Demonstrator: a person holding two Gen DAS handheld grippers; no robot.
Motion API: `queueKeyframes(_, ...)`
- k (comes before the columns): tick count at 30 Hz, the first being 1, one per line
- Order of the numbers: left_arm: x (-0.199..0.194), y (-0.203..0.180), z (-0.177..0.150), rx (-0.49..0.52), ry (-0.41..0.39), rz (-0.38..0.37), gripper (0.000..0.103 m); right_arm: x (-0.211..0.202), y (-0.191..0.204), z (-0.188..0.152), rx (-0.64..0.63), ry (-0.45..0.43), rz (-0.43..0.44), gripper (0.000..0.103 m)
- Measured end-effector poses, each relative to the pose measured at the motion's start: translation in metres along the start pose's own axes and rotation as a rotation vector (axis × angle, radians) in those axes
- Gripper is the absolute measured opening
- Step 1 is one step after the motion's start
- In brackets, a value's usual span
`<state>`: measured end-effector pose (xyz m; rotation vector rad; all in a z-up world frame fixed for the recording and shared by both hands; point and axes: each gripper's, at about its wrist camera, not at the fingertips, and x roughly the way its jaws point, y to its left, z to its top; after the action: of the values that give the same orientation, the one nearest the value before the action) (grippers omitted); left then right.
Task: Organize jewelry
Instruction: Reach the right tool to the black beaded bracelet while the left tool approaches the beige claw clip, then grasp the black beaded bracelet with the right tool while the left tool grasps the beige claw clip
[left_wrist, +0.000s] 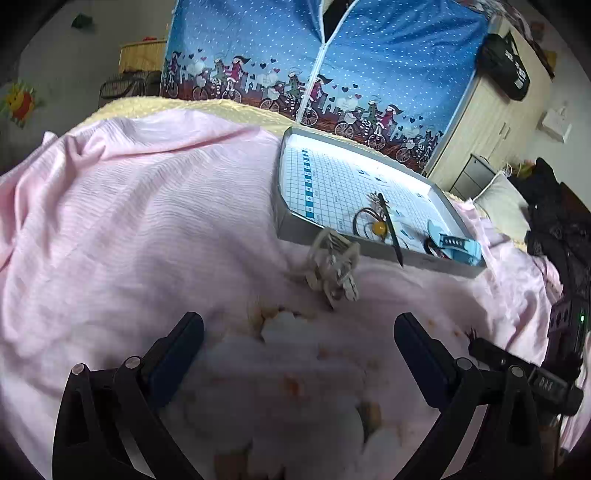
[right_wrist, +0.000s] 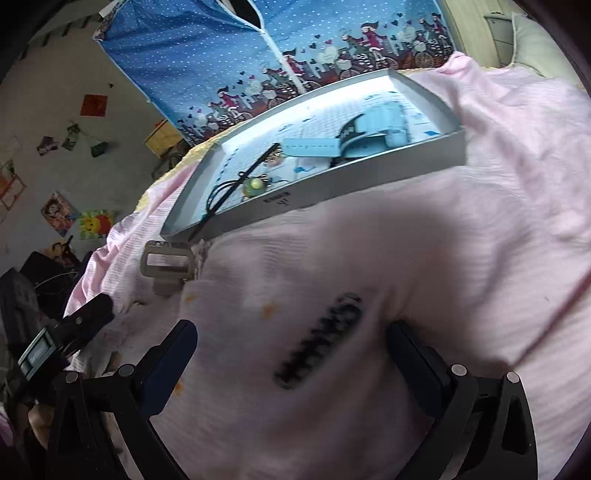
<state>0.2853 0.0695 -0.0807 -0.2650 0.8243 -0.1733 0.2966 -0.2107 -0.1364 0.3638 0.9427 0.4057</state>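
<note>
Bed covered by wrinkled pink sheet, yellow blanket edge showing at far side. Shallow grey tray with grid-printed floor rests on sheet. Pale beige buckle piece lies on sheet, touching tray's near wall. Dark blurred item lies on sheet nearer camera in right wrist view, well apart from tray; kind unclear.

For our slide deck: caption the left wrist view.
Open left gripper hovers over pink bedsheet near beige metal bracelet, beside shallow grey cardboard tray.
</note>
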Motion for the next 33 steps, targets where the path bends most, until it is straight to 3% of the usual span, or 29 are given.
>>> queueKeyframes(7,0.023,0.006,0.025,-0.011,0.042,-0.049,0.101,0.018,0.016,0.005,-0.043,-0.021,0.034,0.102)
queueKeyframes(8,0.026,0.005,0.026,-0.011,0.045,-0.057,0.101,0.018,0.017,0.004,-0.052,-0.026,0.044,0.099)
queueKeyframes(10,0.032,0.004,0.03,-0.008,0.047,-0.071,0.101,0.018,0.021,0.004,-0.063,-0.023,0.087,0.079)
queueKeyframes(16,0.044,-0.002,0.038,0.023,0.022,-0.105,0.1,0.018,0.027,0.002,-0.067,-0.025,0.094,0.076)
queueKeyframes(19,0.05,-0.004,0.038,0.038,0.021,-0.126,0.083,0.017,0.025,0.002,-0.044,-0.03,0.103,0.07)
queueKeyframes(21,0.057,-0.005,0.036,0.045,0.04,-0.122,0.056,0.016,0.023,0.002,-0.027,-0.031,0.108,0.067)
queueKeyframes(24,0.061,-0.005,0.034,0.035,0.052,-0.132,0.04,0.015,0.024,0.001,-0.02,-0.034,0.11,0.062)
queueKeyframes(26,0.058,-0.005,0.033,0.032,0.04,-0.156,0.034,0.014,0.025,0.001,-0.024,-0.033,0.113,0.059)
queueKeyframes(33,0.045,-0.011,0.02,0.045,0.003,-0.191,0.033,0.017,0.032,0.0,-0.056,-0.018,0.116,0.051)
